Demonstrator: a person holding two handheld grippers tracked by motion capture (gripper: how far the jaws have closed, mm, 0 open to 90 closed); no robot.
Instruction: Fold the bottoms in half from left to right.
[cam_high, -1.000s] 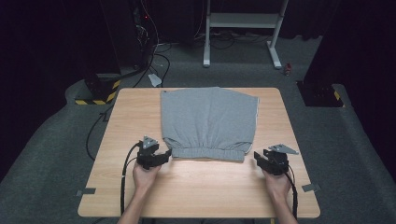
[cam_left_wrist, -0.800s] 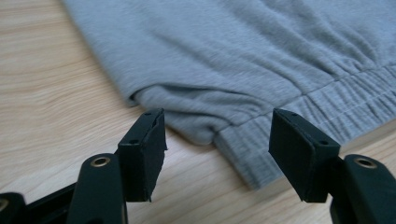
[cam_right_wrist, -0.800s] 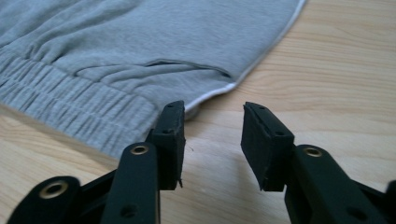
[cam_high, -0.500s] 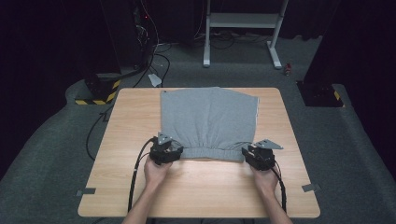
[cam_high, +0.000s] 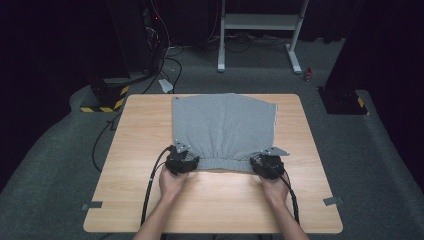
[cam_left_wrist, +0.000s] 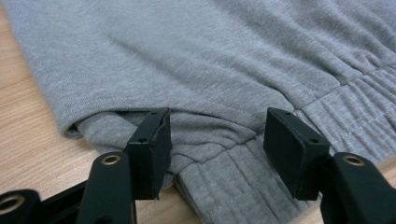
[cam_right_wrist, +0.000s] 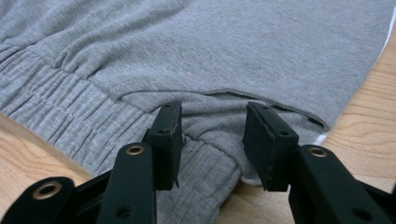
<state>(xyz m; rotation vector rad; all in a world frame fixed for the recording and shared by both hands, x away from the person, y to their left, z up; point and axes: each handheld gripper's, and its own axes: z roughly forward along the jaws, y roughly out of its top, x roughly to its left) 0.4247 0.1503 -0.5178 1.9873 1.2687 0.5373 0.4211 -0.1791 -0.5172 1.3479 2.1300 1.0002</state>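
Two grippers at the near waistband corners of grey shorts (cam_high: 223, 127) spread flat mid-table (cam_high: 145, 130). Left gripper (cam_left_wrist: 212, 140): jaws parted, straddling the bunched band corner. Right gripper (cam_right_wrist: 212, 140): jaws parted likewise around its corner. Bare wood on both sides and along the near edge.

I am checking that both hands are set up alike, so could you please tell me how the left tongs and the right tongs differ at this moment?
The left tongs stand at the shorts' near left corner, the right tongs at the near right corner. The left tongs gape wider than the right tongs. Shared: both are open, each straddling the ribbed waistband, neither yet closed on it.
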